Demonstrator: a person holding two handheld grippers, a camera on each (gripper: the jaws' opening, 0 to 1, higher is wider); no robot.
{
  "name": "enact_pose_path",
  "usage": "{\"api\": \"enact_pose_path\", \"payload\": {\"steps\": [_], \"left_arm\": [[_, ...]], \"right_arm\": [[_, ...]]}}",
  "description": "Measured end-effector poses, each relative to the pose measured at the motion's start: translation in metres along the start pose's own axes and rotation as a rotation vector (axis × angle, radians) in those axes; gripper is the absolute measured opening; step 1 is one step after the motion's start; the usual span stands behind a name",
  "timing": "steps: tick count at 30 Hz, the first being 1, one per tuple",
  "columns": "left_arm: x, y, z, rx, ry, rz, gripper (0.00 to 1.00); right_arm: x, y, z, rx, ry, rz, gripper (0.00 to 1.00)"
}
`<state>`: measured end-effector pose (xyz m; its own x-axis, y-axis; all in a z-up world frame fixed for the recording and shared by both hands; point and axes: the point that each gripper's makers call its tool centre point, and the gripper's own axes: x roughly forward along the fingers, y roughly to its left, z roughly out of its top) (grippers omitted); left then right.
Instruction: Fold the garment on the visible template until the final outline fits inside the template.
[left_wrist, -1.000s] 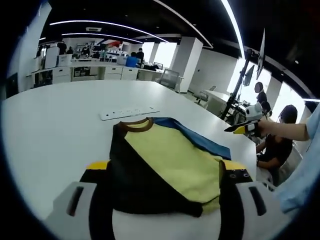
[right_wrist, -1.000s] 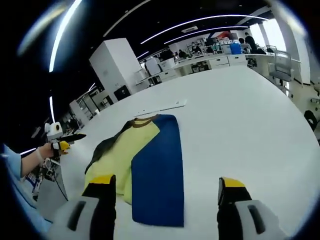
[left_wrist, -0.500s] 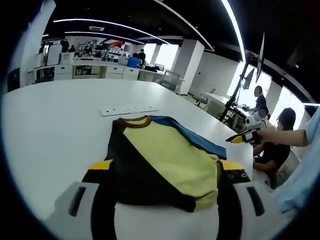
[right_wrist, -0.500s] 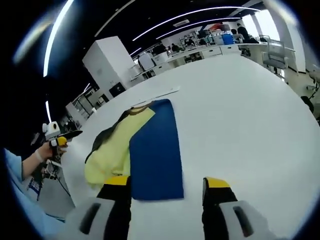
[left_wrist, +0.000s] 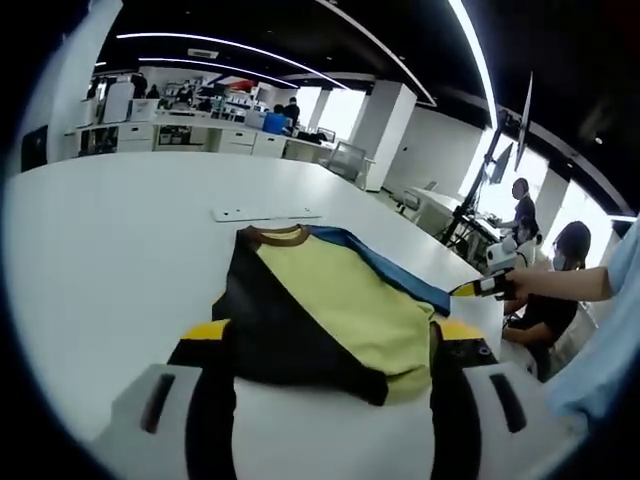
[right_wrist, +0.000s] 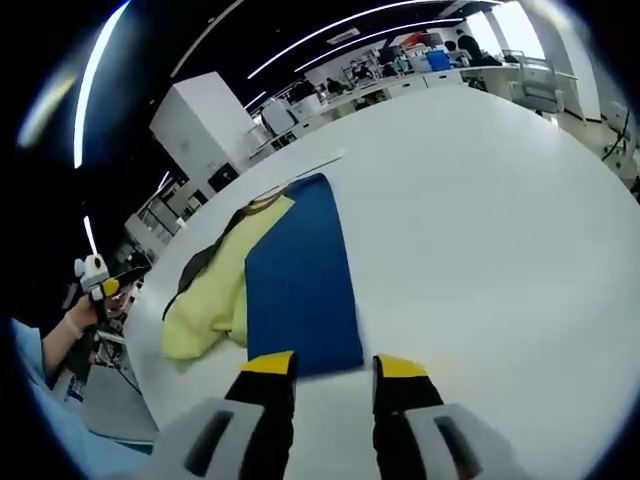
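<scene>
Left gripper view shows garment's (left_wrist: 330, 315) black side.

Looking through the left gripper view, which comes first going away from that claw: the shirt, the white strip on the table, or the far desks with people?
From the left claw:
1. The yellow and black shirt, lying on the table between the claw's tips, over the blue template.
2. The white strip, on the table just beyond the shirt's collar.
3. The far desks, at the back of the room, top left.
</scene>
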<state>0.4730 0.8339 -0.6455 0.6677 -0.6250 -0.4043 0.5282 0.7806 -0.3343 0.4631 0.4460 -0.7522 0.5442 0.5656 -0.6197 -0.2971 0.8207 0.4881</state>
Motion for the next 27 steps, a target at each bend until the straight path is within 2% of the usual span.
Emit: {"api": "enact_pose_path", "payload": {"steps": [6, 8, 14, 16, 17, 20, 23, 27], "left_arm": [[-0.008, 0.001, -0.004, -0.007, -0.005, 0.006, 0.76], [-0.01, 0.003, -0.005, -0.012, -0.008, 0.012, 0.76], [-0.014, 0.003, -0.008, -0.02, -0.014, 0.012, 0.75], [-0.015, 0.003, -0.008, -0.024, -0.018, 0.011, 0.74], [-0.016, 0.003, -0.008, -0.026, -0.019, 0.011, 0.74], [-0.018, 0.003, -0.007, -0.029, -0.023, 0.01, 0.74], [-0.02, 0.004, -0.004, -0.031, -0.039, 0.012, 0.73], [-0.022, 0.002, -0.004, -0.032, -0.047, 0.013, 0.73]], "right_arm": [[0.0, -0.007, 0.0, 0.026, -0.009, -0.027, 0.1], [-0.001, -0.008, 0.0, 0.018, -0.008, -0.028, 0.0], [-0.005, 0.004, 0.009, 0.031, -0.013, 0.003, 0.0], [-0.007, 0.013, 0.017, 0.031, -0.025, 0.024, 0.0], [-0.008, 0.023, 0.024, 0.026, -0.038, 0.057, 0.0], [-0.005, 0.041, 0.036, -0.003, -0.034, 0.093, 0.0], [0.007, 0.072, 0.055, -0.044, -0.035, 0.156, 0.0], [0.033, 0.109, 0.065, -0.106, -0.01, 0.221, 0.0]]}}
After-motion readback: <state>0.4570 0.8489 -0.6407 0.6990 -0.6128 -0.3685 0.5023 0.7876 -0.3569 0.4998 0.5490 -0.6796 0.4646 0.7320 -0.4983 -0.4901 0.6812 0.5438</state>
